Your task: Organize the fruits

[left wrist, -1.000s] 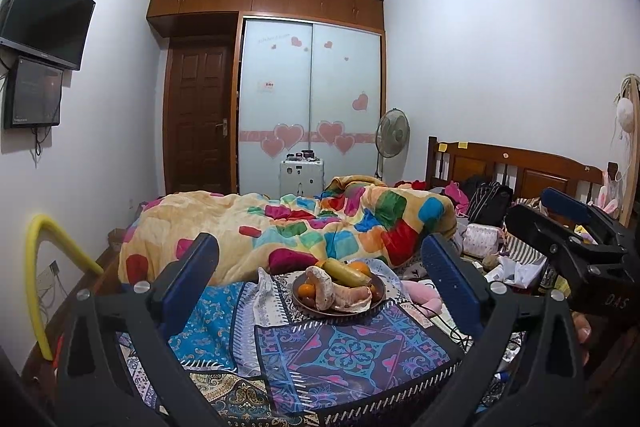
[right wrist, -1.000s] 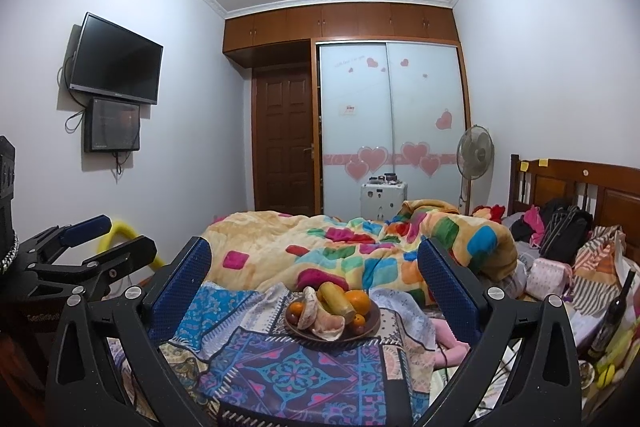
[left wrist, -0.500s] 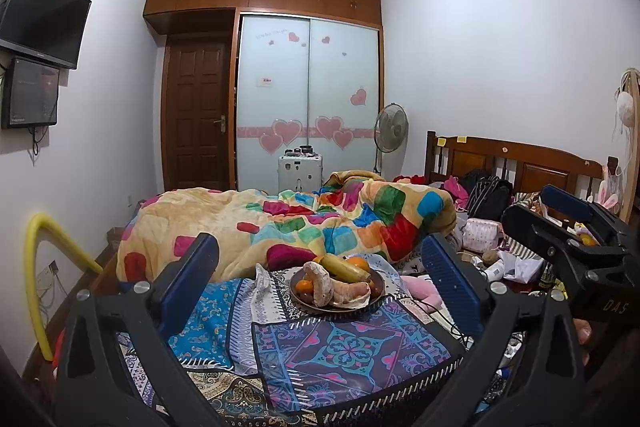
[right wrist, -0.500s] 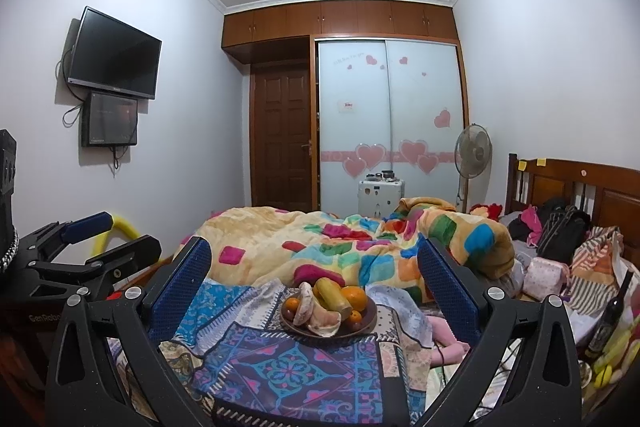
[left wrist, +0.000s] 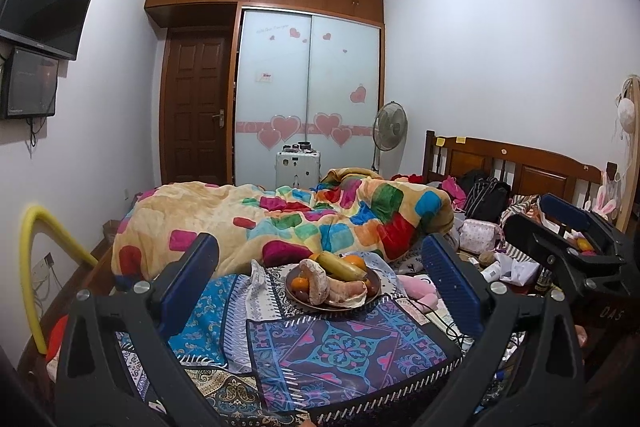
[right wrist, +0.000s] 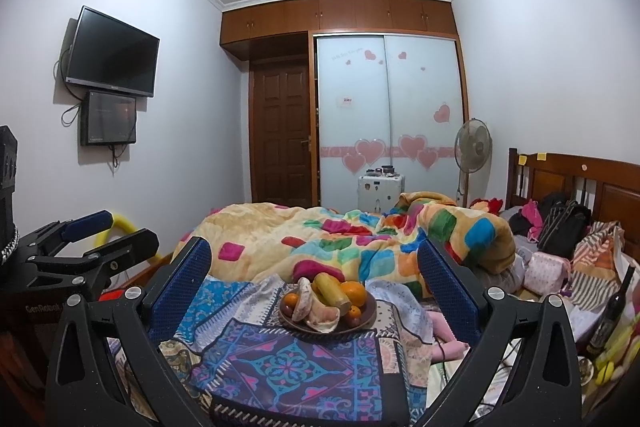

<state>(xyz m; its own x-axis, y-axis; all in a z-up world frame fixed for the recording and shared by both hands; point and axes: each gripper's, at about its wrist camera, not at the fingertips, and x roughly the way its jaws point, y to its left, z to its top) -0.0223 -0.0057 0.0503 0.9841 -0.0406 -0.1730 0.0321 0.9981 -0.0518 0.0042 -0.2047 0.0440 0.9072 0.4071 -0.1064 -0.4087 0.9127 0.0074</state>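
A dark brown plate sits on a patterned cloth on the bed. It holds oranges, a yellow-green long fruit and pale beige root-like pieces. My left gripper is open and empty, well short of the plate. My right gripper is open and empty, also short of the plate. Each gripper shows at the edge of the other's view.
A purple patterned mat lies in front of the plate. A colourful quilt is bunched behind it. Bags and clutter lie by the wooden headboard on the right. A dark bottle stands at far right. A yellow tube arches at left.
Both grippers have moved slightly closer to the plate and tilted a little; the plate sits a bit larger in both views. Both stay open and empty.
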